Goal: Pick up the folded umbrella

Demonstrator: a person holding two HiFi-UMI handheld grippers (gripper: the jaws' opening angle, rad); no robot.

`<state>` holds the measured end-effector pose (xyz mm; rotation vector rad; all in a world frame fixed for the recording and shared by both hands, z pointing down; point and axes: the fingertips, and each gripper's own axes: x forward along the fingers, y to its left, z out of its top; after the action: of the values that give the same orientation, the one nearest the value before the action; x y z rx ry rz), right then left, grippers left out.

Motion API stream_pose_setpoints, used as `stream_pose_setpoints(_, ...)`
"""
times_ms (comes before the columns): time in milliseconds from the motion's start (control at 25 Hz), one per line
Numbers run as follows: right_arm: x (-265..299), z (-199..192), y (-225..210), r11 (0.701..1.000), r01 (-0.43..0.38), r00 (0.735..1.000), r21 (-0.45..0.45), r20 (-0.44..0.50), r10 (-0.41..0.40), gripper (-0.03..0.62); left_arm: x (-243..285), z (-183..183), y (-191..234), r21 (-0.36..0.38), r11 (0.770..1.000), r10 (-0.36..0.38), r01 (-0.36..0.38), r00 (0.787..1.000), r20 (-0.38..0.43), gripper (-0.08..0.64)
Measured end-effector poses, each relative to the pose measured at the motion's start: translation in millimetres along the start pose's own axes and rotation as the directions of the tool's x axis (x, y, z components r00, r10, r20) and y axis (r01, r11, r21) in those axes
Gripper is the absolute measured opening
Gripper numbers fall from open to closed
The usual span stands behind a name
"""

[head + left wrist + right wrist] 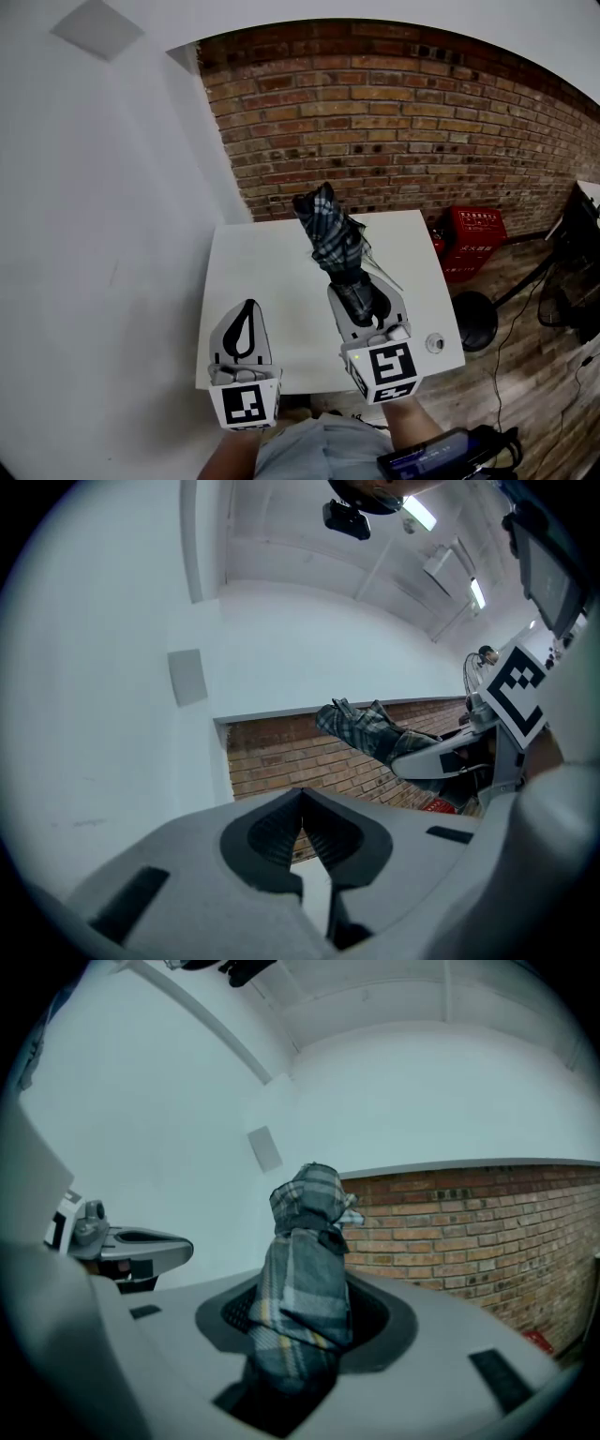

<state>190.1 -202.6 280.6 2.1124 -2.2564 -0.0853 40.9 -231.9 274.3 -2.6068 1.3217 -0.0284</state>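
The left grey two-jaw gripper (pixel 248 311) hangs empty above the near edge of the white table (pixel 272 267), tips pressed together, apart from the load; to its right the folded grey-plaid fabric umbrella (pixel 330 234) juts forward from the right grey gripper (pixel 361 298), which clamps its rear end, clear of the tabletop; it looks light, soft cloth over a stiff core, probably slippery, so gripping the tight bundle suits best.

The left gripper (pixel 302 797) has its jaws together, empty; beyond, a grey plaid folded umbrella (pixel 361 724) juts before a red brick wall (pixel 277 757).
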Motion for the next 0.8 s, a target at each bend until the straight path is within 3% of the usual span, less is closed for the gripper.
stream_pose_setpoints(400,-38,23,-1,1.0,-0.008,0.998,-0.015,0.062,0.009,0.19,-23,32,-12,0.068,0.997,0.026,-0.031,0.996,0.081,0.008)
stream_pose_setpoints(600,-47,28,-3,1.0,0.004,0.997,-0.029,0.078,-0.001,0.19,-30,34,-14,0.031,0.999,0.034,-0.037,0.997,0.069,0.008)
stream_pose_setpoints(800,-49,32,-2,0.999,0.013,0.996,-0.035,0.089,-0.01,0.19,-34,42,-7,0.058,0.997,0.037,-0.043,0.994,0.103,0.008)
